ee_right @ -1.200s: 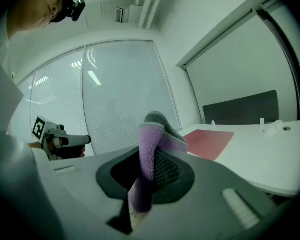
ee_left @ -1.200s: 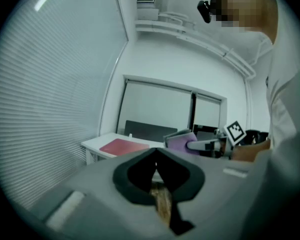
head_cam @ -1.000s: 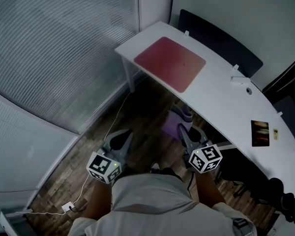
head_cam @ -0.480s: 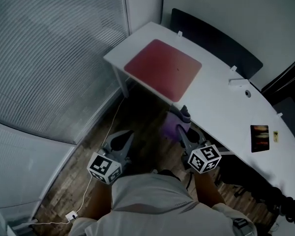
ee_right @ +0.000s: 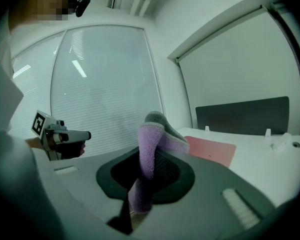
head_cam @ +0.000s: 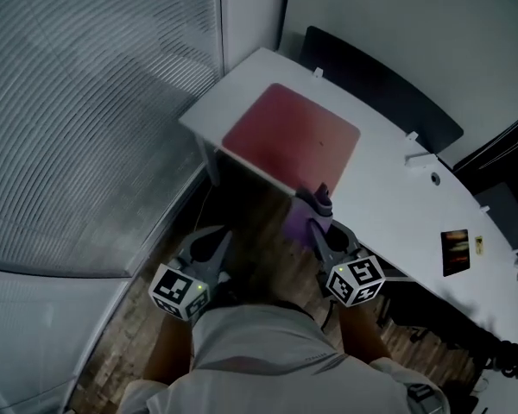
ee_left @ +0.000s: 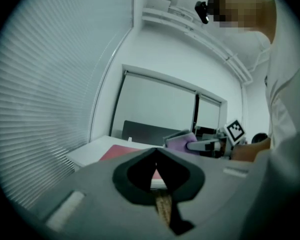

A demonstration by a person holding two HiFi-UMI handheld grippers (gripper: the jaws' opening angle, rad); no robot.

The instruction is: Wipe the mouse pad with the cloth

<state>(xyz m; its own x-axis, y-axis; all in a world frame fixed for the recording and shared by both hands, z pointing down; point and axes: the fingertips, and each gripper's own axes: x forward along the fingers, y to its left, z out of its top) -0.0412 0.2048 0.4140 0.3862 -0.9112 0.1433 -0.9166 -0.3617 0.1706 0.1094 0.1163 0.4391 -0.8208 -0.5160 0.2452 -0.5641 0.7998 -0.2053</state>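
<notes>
A red mouse pad (head_cam: 292,138) lies on the near left end of a white desk (head_cam: 388,205). My right gripper (head_cam: 316,224) is shut on a purple and grey cloth (head_cam: 300,219), which it holds just short of the desk's front edge, below the pad. In the right gripper view the cloth (ee_right: 151,149) stands up between the jaws and the pad (ee_right: 213,152) lies ahead to the right. My left gripper (head_cam: 217,243) hangs over the floor left of the desk, shut with nothing in it. The left gripper view shows the pad (ee_left: 121,153) past its jaws.
A dark partition panel (head_cam: 387,83) runs behind the desk. A small dark card (head_cam: 456,241) and a white fitting (head_cam: 421,157) lie further right on the desk. Window blinds (head_cam: 86,102) fill the left. Wooden floor (head_cam: 147,313) is below, and a black chair (head_cam: 440,322) stands at the right.
The person has stepped toward the desk. Both grippers are nearer its front edge, and the cloth now sits just below the mouse pad. The grip on the cloth is unchanged.
</notes>
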